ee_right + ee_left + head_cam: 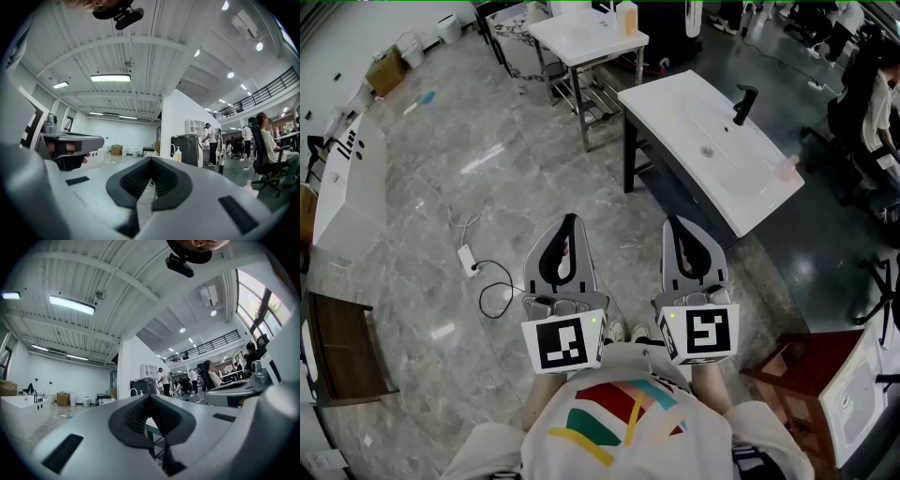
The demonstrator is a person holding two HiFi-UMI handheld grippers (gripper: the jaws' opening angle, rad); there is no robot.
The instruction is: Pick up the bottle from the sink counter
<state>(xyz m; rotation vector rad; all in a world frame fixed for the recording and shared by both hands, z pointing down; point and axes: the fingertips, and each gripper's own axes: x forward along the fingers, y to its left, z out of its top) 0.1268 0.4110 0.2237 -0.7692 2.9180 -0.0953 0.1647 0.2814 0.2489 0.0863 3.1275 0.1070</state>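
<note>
The white sink counter [675, 103] with a black faucet [742, 103] stands ahead and to the right in the head view. A small pale bottle [787, 167] sits near its right end; the right gripper view also shows that bottle [248, 187], low at the right. My left gripper [570, 220] and right gripper [675, 225] are held side by side close to my chest, well short of the counter. Both point forward over the floor. In each gripper view the jaws meet with nothing between them: left gripper [150, 397], right gripper [151, 160].
A second white table [581, 42] at the back carries an orange bottle [627, 19]. A power strip with a cable [469, 260] lies on the floor to the left. A white cabinet [347, 187] stands at the left, a wooden stool [797, 366] and an office chair [862, 122] at the right.
</note>
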